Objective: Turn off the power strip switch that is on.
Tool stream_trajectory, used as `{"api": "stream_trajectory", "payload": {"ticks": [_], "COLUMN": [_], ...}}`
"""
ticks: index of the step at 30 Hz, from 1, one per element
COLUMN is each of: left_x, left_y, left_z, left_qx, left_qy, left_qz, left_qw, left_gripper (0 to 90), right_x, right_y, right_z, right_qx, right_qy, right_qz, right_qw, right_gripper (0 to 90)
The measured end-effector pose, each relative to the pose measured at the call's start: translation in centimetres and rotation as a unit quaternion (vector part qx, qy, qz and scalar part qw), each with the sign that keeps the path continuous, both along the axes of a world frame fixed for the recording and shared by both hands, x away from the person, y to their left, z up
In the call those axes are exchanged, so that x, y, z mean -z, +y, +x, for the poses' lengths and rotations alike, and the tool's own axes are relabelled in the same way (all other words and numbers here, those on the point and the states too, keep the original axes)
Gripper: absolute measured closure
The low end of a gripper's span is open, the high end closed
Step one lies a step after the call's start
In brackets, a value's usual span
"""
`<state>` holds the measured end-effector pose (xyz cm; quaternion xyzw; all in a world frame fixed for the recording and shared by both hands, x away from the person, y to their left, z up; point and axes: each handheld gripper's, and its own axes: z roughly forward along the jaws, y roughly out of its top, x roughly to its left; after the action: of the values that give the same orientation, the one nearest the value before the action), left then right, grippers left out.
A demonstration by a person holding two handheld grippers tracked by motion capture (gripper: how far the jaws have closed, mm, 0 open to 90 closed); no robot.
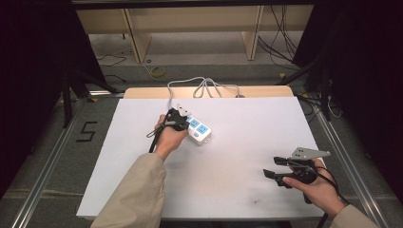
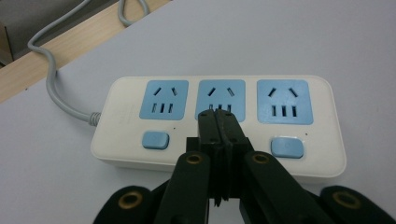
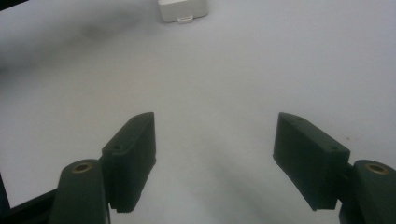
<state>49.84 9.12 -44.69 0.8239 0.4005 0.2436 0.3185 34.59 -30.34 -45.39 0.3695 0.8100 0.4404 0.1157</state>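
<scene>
Lying flat on the white table, toward 11 o'clock from its middle, is your power strip: a cream body with three blue sockets and a blue switch below each outer one. Its long axis runs from 10 o'clock to 4 o'clock in the high view, and its grey cord leaves the 10 o'clock end toward the table's far edge. Your left claw is closed with nothing between its jaws, its tips over the middle socket. Your right claw hangs wide open and empty near 4 o'clock.
</scene>
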Motion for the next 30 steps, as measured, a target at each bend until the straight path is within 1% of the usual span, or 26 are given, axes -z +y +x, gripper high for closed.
{"api": "stream_trajectory", "payload": {"ticks": [2,5,7,8,9,11,12,14,15,16,17,20,24,26,30], "left_x": [0.1,0.3,0.1,-0.1,-0.1,-0.1,-0.1,0.0,0.1,0.1,0.1,0.0,-0.1,-0.2,-0.2], "left_y": [-0.1,-0.3,-0.4,-0.4,-0.4,-0.3,-0.3,-0.3,-0.4,-0.4,-0.5,-0.7,-1.0,-0.9,-0.8], "left_z": [0.3,0.8,1.0,1.3,1.3,1.6,1.6,1.7,1.8,1.8,1.9,2.0,2.1,2.1,2.2], "left_qx": [0.001,0.002,0.003,0.002,0.002,0.003,0.003,0.004,0.004,0.004,0.007,0.007,0.007,0.004,0.003], "left_qy": [0.004,0.014,0.016,0.015,0.015,0.024,0.024,0.031,0.037,0.037,0.042,0.044,0.047,0.049,0.056], "left_qz": [-0.003,0.003,0.004,0.009,0.009,0.018,0.018,0.020,0.013,0.013,0.020,0.016,0.020,0.027,0.029], "left_qw": [1.0000,0.9999,0.9999,0.9998,0.9998,0.9995,0.9995,0.9993,0.9992,0.9992,0.9989,0.9989,0.9987,0.9984,0.9980], "left_gripper": [89.9,89.9,89.9,89.9,89.9,89.9,89.9,89.9,89.9,89.9,89.9,89.9,89.9,89.9,89.9], "right_x": [0.0,0.0,0.0,0.0,0.0,0.0,0.0,0.0,0.0,0.0,-0.1,-0.1,0.0,-0.1,-0.1], "right_y": [0.0,0.0,-0.1,-0.1,-0.1,-0.1,-0.1,-0.1,-0.1,-0.1,-0.2,-0.2,-0.1,-0.1,-0.1], "right_z": [0.0,0.0,0.0,0.0,0.0,0.0,0.0,0.0,0.0,0.0,-0.1,0.0,0.0,0.0,0.0], "right_qx": [-0.001,-0.001,0.000,-0.001,-0.001,-0.001,-0.001,-0.001,-0.001,-0.001,0.000,0.001,-0.001,-0.002,-0.002], "right_qy": [-0.001,0.000,0.001,0.001,0.001,0.003,0.003,0.004,0.003,0.003,0.003,0.002,0.006,0.008,0.009], "right_qz": [0.000,0.000,0.000,0.002,0.002,0.002,0.001,0.002,0.004,0.004,0.003,0.003,0.005,0.007,0.007], "right_qw": [1.0000,1.0000,1.0000,1.0000,1.0000,1.0000,1.0000,1.0000,1.0000,1.0000,1.0000,1.0000,1.0000,0.9999,0.9999], "right_gripper": [30.2,30.2,30.2,30.2,30.2,30.2,30.2,30.2,30.3,30.3,30.4,30.5,30.5,30.5,30.5]}}
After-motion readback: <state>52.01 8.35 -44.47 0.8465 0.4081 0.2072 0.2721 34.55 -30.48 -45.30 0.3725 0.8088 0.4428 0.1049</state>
